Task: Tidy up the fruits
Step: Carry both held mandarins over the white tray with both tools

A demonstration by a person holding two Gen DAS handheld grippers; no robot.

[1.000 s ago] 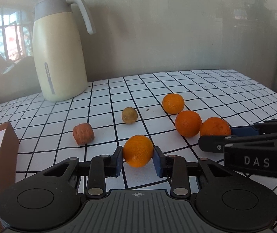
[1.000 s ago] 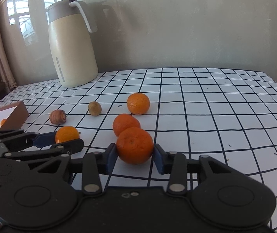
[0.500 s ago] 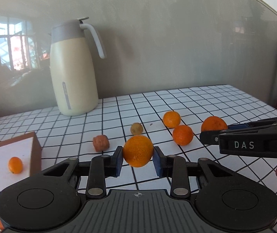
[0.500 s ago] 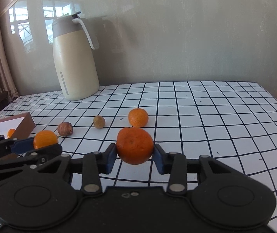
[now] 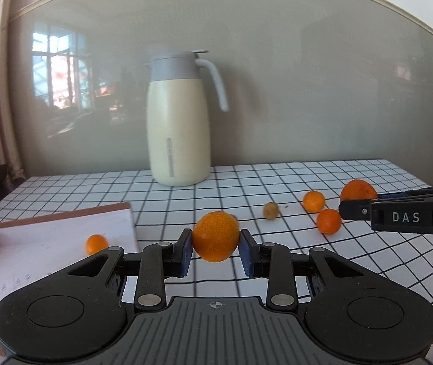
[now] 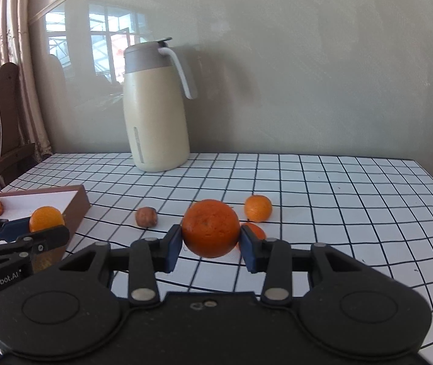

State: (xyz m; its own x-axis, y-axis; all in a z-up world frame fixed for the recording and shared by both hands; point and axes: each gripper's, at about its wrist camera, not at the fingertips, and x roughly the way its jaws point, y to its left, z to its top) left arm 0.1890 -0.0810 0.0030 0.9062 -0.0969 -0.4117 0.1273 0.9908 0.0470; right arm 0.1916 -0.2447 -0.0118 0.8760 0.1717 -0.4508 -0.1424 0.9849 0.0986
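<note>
The left gripper (image 5: 215, 250) has its fingers (image 5: 186, 251) clamped on an orange (image 5: 215, 235), held level above the worktop (image 5: 246, 182) beside the box (image 5: 64, 231). The right gripper (image 6: 211, 251) likewise pinches a darker orange (image 6: 211, 228) clear of the worktop, with two loose oranges (image 6: 257, 208) just behind it.
</note>
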